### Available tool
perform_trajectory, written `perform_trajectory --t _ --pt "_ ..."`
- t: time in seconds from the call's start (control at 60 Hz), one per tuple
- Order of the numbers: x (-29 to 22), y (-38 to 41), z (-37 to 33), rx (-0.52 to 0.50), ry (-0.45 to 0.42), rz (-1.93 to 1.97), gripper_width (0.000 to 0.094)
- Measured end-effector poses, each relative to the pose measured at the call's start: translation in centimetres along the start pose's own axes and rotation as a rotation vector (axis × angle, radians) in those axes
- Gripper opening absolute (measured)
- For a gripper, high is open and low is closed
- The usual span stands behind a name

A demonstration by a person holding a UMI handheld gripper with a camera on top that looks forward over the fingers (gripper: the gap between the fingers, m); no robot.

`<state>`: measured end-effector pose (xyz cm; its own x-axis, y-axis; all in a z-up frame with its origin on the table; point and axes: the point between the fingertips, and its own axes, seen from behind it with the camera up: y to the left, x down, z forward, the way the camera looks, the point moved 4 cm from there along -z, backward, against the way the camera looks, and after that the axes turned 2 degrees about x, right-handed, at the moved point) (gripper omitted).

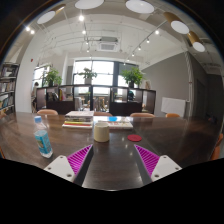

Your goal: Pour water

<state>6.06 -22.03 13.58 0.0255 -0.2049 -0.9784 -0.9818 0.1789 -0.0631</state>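
A clear plastic water bottle with a blue label stands upright on the dark wooden table, to the left of the fingers and a little ahead of them. A pale cup stands upright further ahead, in line with the gap between the fingers. My gripper is open and empty, low over the table. Its two pink pads stand wide apart with only bare table between them.
A red round coaster lies to the right of the cup. A stack of books and papers lie beyond the cup. Chairs, potted plants and large windows stand at the far side of the room. Bookshelves line the left wall.
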Motion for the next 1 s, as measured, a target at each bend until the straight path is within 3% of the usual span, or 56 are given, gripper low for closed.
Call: perform_trajectory --t 0.233,0.517,0.9,1.0 --pt "1.1 6.2 -1.7 -0.058 -0.049 0.002 0.0822" --pt "0.9 19.8 -2.6 -0.307 -0.099 0.002 0.0819" --pt "-1.3 28.6 4.2 -0.349 -0.144 0.023 0.0817" --pt "-0.6 29.5 6.8 -0.344 -0.122 0.032 0.0813"
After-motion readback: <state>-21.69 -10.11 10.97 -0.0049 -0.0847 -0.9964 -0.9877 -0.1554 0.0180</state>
